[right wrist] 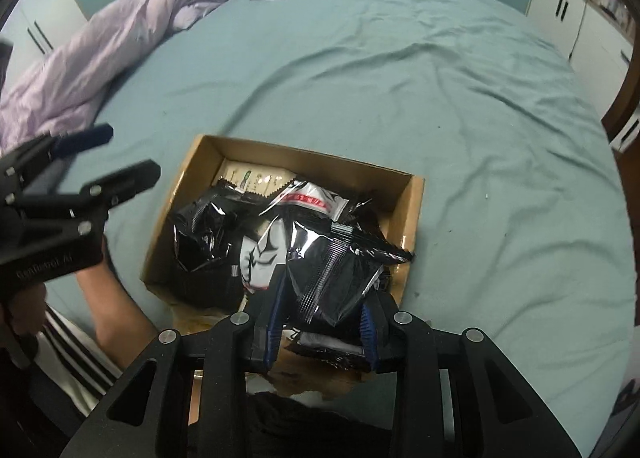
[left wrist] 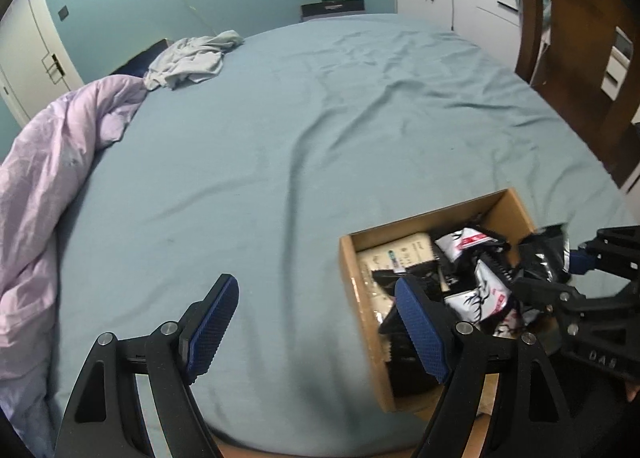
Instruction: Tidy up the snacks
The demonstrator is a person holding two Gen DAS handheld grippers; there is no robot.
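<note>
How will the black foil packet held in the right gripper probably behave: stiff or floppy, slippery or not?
The black foil packet is probably floppy: it creases and bulges between the right gripper pads. Its glossy film looks slippery, so it may slide. It hangs without sagging much, so likely light.

An open brown cardboard box (right wrist: 414, 213) sits on the blue-green bedsheet, filled with loose snack packets. A beige printed packet (right wrist: 256, 179) lies flat against the far wall. White packets with black and red print (right wrist: 310, 197) lie tilted mid-box. A glossy black foil packet (right wrist: 336, 278) is pinched, raised above the near edge.
</note>
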